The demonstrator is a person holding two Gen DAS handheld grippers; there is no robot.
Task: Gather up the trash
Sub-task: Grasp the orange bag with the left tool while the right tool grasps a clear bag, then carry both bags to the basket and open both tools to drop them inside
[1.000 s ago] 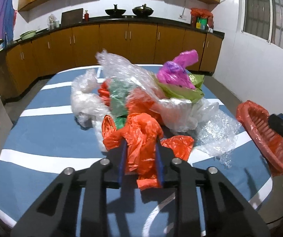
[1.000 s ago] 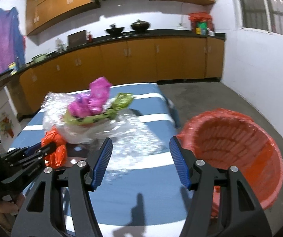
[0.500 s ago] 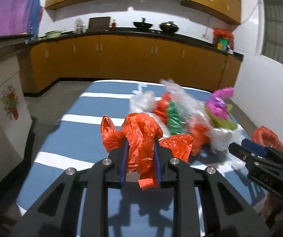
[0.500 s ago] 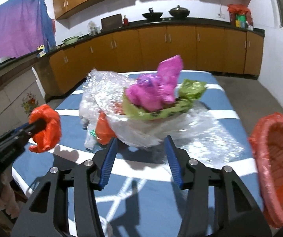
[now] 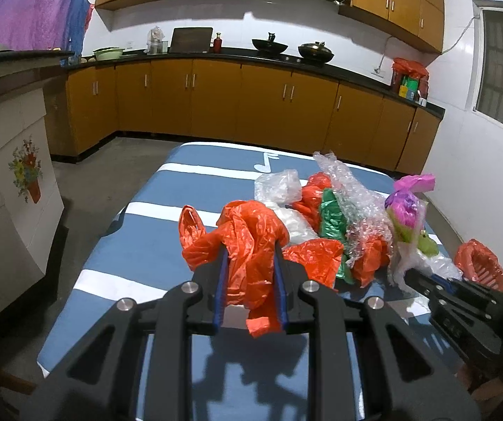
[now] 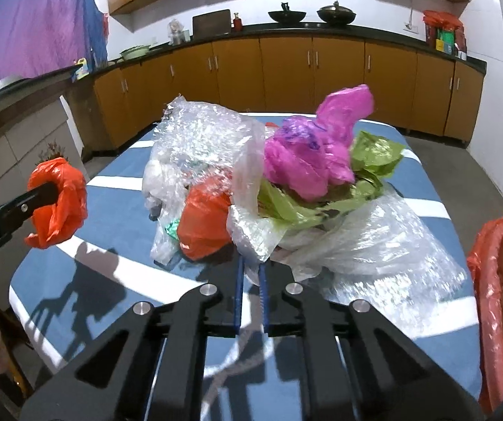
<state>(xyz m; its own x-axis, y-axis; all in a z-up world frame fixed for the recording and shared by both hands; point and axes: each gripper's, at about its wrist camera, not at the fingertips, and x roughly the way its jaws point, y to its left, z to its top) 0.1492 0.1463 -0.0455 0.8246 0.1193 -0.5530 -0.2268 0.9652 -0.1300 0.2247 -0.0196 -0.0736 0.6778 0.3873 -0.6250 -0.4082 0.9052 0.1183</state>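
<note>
Left gripper (image 5: 249, 282): jaws pinching a crumpled orange bag (image 5: 241, 245), held off the table (image 5: 139, 256), lifted clear of the pile. Grip looks solid, with a tail of film hanging below the pads. In the right view the same bag (image 6: 58, 203) sits at the far left, well apart from the heap.

Centre: the trash pile (image 6: 269, 182) lies mid-table. It holds bubble wrap (image 6: 199, 140), a second orange bag (image 6: 204, 224), clear plastic film (image 6: 374, 235), a green bag (image 6: 370, 175) and a magenta bag (image 6: 321, 154) on top. Everything is tangled and overlapping.

Right gripper (image 6: 250, 284): jaws nearly pressed together, pinching the near edge of a clear bag (image 6: 248, 210) at the front of the heap. Only a thin fold sits between the pads, so I judge the hold marginal.

Right edge: the red basket (image 6: 500, 280) stands beside the table, lined with a red bag. It is the likely drop target.

How to do this step well, my read:
- Lift the right side slowly and straight up; the film is slippery and snagged under the green and magenta bags.
- Expect the whole clump to drag along. That is fine if it stays together; otherwise re-grip deeper.
- Carry low over the table edge to the basket so any spill lands on the cloth.
- Bring the left bag over after, not at once, so the arms do not cross.
</note>
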